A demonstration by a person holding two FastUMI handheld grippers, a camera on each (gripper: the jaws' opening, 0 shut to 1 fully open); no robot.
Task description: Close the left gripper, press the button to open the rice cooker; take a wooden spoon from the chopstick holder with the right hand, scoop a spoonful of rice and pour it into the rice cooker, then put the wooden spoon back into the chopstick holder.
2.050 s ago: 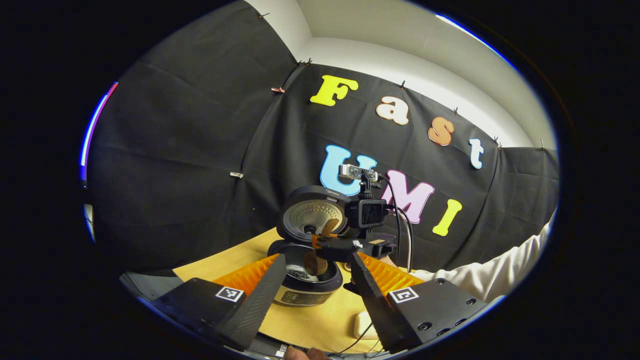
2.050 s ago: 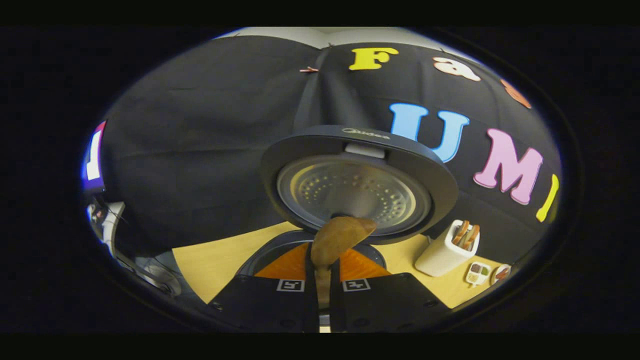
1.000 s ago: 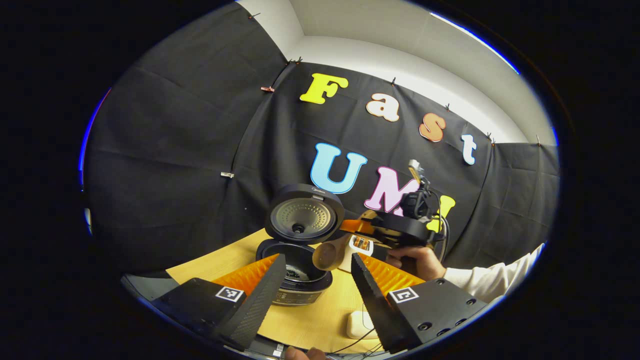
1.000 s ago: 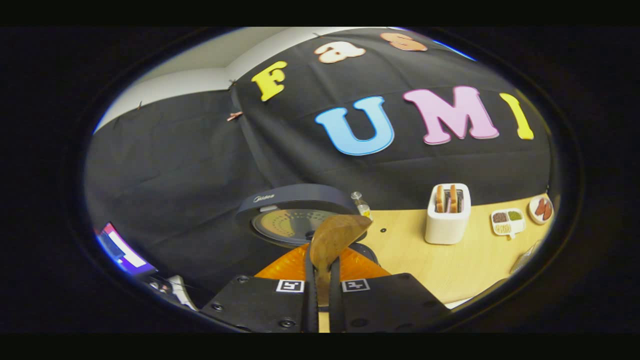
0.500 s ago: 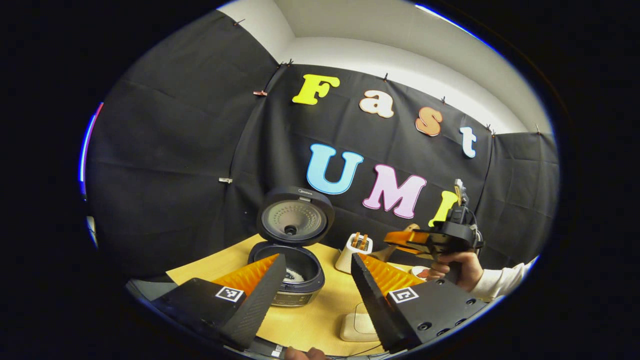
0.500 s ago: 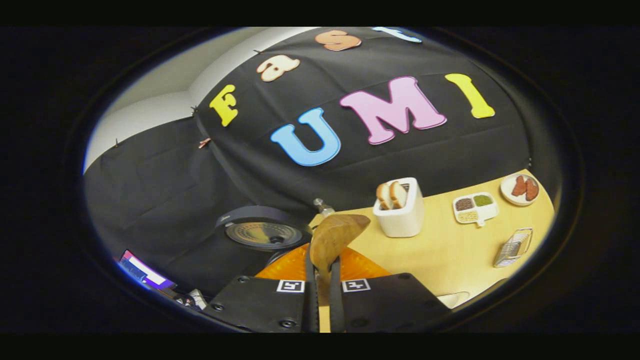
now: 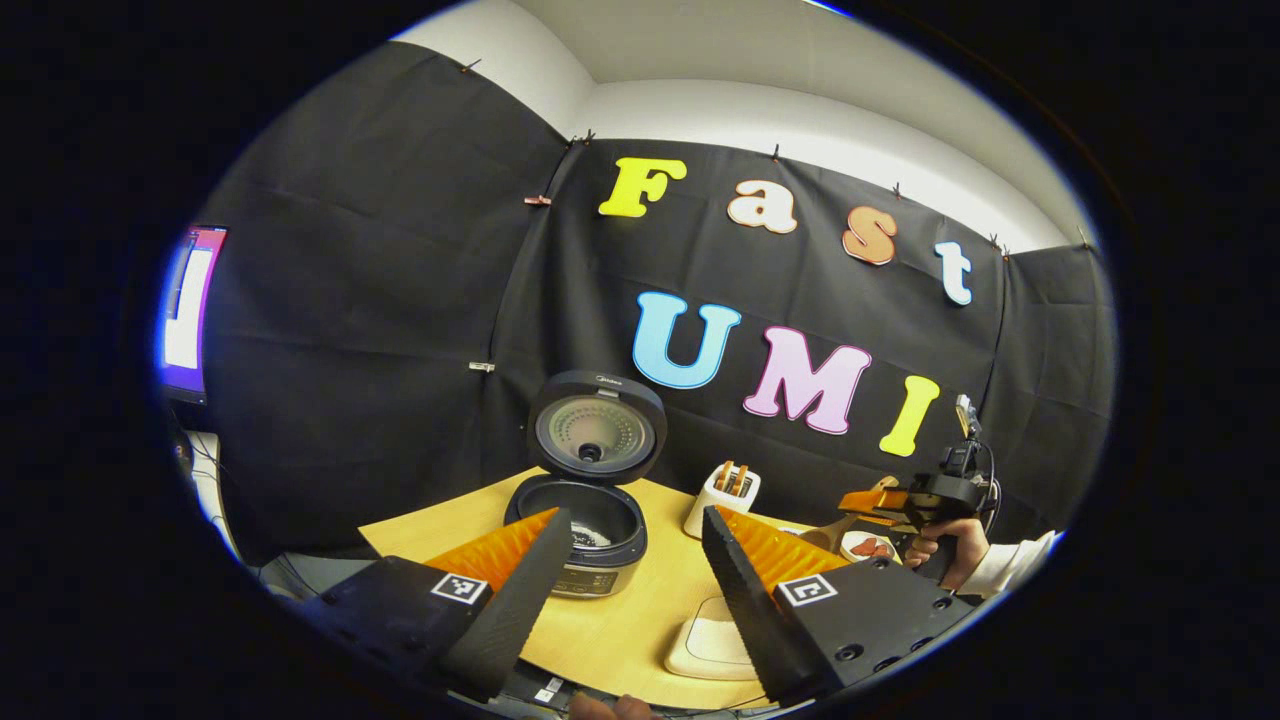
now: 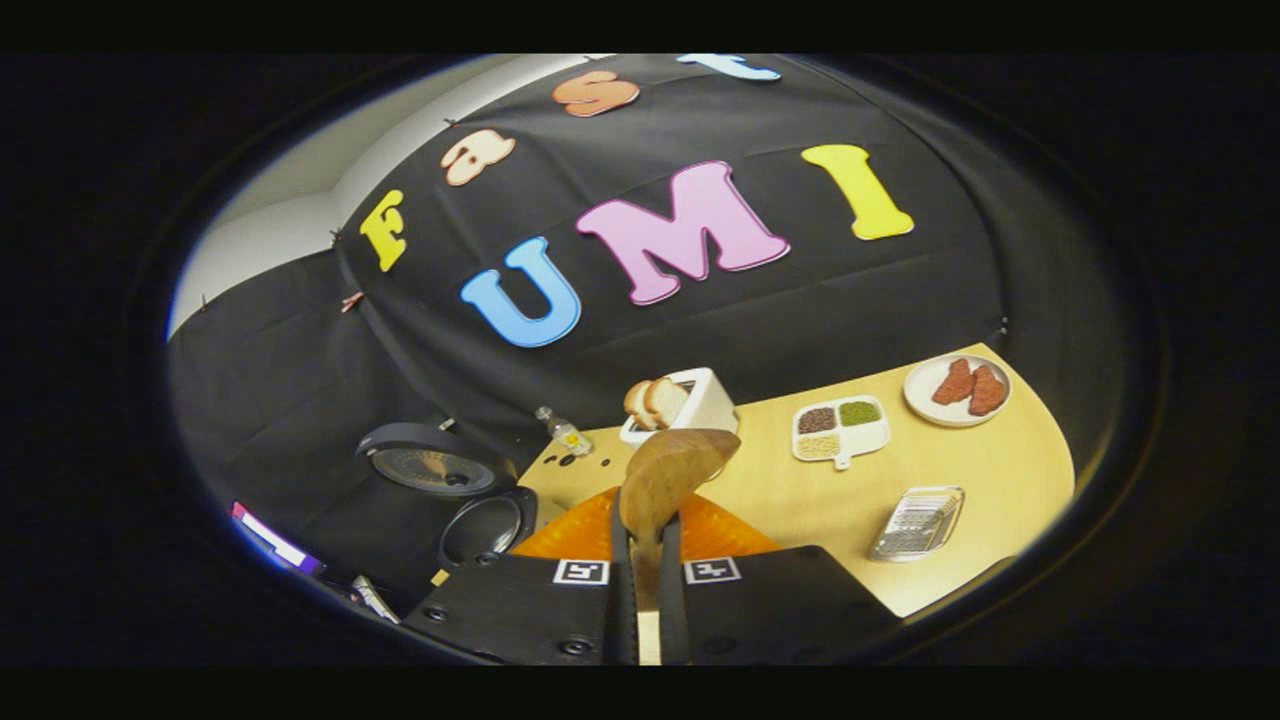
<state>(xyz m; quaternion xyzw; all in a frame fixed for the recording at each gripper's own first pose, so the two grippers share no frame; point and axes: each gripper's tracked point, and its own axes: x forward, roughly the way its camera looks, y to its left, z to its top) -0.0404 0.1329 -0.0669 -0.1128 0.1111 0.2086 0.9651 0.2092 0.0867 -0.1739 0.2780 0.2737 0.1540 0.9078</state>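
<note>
Spoon (image 8: 668, 478) pointing bowl-forward from right gripper (image 8: 640, 560) jaws clenching its handle, chopstick holder (image 8: 690, 405) lying just ahead; left gripper (image 7: 625, 570) jaws hanging released.

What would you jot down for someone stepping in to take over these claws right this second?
Left claw: open, empty, held low in front of the rice cooker.
Right claw: shut on the wooden spoon, bowl pointing up and forward.
Rice cooker: lid up, pot open.
Chopstick holder: on the table behind the spoon, other wooden utensils in it.
Done: lid opened, spoon taken. Some rice seems to lie in the pot, so the pour looks done.
Left: drop the spoon back into the chopstick holder.
</note>
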